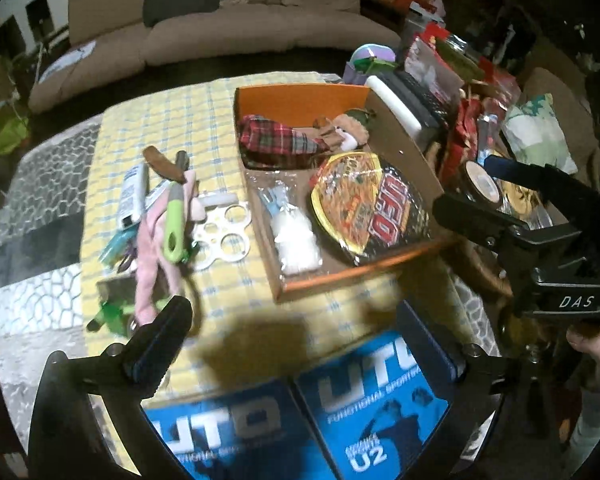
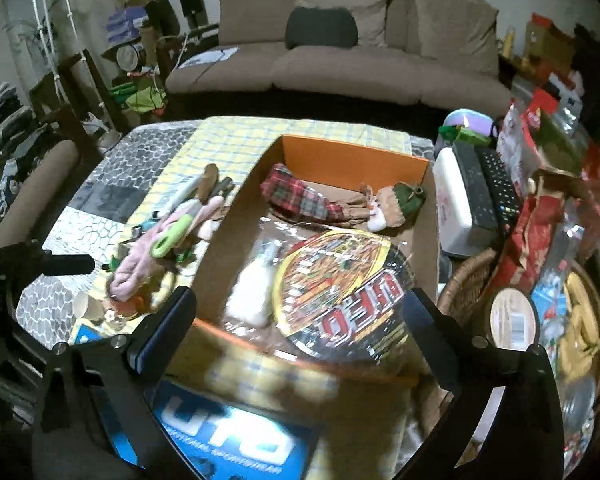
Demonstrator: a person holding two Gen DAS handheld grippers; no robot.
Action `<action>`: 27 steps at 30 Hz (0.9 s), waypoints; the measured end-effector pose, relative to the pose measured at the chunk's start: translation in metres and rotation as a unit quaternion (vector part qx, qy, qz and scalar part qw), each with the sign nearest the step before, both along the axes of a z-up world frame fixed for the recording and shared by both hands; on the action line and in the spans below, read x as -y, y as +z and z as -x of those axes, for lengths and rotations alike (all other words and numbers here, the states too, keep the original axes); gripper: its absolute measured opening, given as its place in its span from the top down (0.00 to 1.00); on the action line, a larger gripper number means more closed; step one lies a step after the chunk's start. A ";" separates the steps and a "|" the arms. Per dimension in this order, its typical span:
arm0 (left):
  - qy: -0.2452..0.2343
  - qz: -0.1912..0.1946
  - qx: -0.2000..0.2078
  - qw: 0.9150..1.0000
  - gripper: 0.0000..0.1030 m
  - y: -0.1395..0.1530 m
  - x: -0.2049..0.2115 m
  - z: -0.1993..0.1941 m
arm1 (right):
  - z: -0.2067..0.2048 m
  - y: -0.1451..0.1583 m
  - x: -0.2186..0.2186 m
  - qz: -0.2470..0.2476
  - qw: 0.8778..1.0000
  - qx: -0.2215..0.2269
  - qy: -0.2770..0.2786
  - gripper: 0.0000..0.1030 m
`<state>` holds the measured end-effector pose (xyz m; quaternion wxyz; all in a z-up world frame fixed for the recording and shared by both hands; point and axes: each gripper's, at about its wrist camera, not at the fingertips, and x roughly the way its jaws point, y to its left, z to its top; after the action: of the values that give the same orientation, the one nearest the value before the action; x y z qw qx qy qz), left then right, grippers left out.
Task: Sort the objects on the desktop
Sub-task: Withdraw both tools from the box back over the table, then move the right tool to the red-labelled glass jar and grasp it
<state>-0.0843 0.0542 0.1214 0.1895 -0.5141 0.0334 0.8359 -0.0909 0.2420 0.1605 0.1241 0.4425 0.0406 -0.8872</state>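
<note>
Brown three-seat fabric sofa [image 2: 340,40] along the far wall, a dark cushion [image 2: 321,33] on its middle seat. Table under a yellow-and-blue checked cloth [image 1: 172,120], grey stone-pattern cover showing at the left edge. On the cloth, right of centre, an open cardboard box with orange inner walls [image 1: 300,98]. Inside the box: a round black-and-yellow instant noodle tub marked UFO [image 1: 364,204] at the near right, a clear plastic packet with white contents [image 1: 296,240] beside it to the left, a red tartan fabric pouch [image 1: 280,136] and a small brown stuffed figure with a green hat [image 1: 348,128] at the far end. Left of the box, loose on the cloth, a heap: pink cloth strip [image 1: 150,256], green-handled tool [image 1: 173,220], white tube [image 1: 134,196], white plastic ring template [image 1: 224,236]. Blue printed boxes marked UTO [image 1: 364,400] at the near edge. Left gripper [image 1: 296,344] jaws spread wide, nothing between them. Right gripper [image 2: 300,320] likewise wide apart, empty, above the box's near wall with the noodle tub lying beyond its fingers.
</note>
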 end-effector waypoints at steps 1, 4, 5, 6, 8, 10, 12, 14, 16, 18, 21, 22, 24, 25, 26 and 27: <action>0.002 0.004 -0.006 1.000 0.00 0.003 0.001 -0.009 | -0.008 0.003 0.003 -0.001 1.000 -0.004 0.000 0.00; 0.012 0.007 -0.014 1.000 0.00 0.009 0.009 -0.029 | -0.029 0.013 0.009 0.002 1.000 -0.015 0.000 0.00; 0.016 0.007 -0.015 1.000 0.00 0.010 0.012 -0.035 | -0.034 0.015 0.010 0.005 1.000 -0.018 0.000 0.00; 0.020 0.005 -0.017 1.000 0.00 0.012 0.017 -0.042 | -0.041 0.017 0.013 0.008 1.000 -0.020 -0.001 0.00; 0.031 0.003 -0.021 0.999 0.00 0.015 0.026 -0.054 | -0.054 0.022 0.017 0.014 1.000 -0.027 0.001 0.00; 0.040 -0.004 -0.030 0.999 0.00 0.018 0.036 -0.065 | -0.065 0.024 0.022 0.017 0.999 -0.031 0.003 0.00; 0.048 -0.009 -0.038 0.998 0.00 0.021 0.047 -0.076 | -0.073 0.026 0.027 0.018 0.999 -0.035 0.007 0.00; 0.059 -0.019 -0.053 0.997 0.00 0.024 0.063 -0.086 | -0.081 0.027 0.032 0.022 0.999 -0.038 0.010 0.00; 0.073 -0.031 -0.083 0.993 0.00 0.026 0.086 -0.097 | -0.090 0.028 0.038 0.034 0.998 -0.046 0.020 0.00; 0.086 -0.038 -0.108 0.990 0.00 0.022 0.108 -0.108 | -0.097 0.026 0.042 0.052 0.997 -0.054 0.032 0.00; 0.103 -0.041 -0.111 0.988 0.00 0.003 0.139 -0.113 | -0.102 0.017 0.053 0.074 0.995 -0.057 0.047 0.00; 0.113 -0.039 -0.110 0.987 0.00 -0.006 0.151 -0.113 | -0.102 0.013 0.058 0.078 0.994 -0.055 0.051 0.00; 0.131 -0.040 -0.105 0.985 0.00 -0.021 0.169 -0.111 | -0.101 0.003 0.067 0.091 0.993 -0.050 0.059 0.00; 0.137 -0.043 -0.097 0.985 0.00 -0.031 0.177 -0.108 | -0.099 -0.003 0.072 0.101 0.992 -0.045 0.063 0.00; 0.141 -0.046 -0.091 0.985 0.00 -0.038 0.182 -0.104 | -0.096 -0.009 0.076 0.112 0.991 -0.039 0.064 0.00; 0.145 -0.047 -0.087 0.984 0.00 -0.045 0.186 -0.101 | -0.093 -0.015 0.079 0.122 0.990 -0.034 0.064 0.00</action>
<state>0.0170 -0.1320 0.0759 0.0866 -0.4291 -0.0642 0.8968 0.0020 0.1631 0.1458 0.2327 0.3897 -0.0354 -0.8903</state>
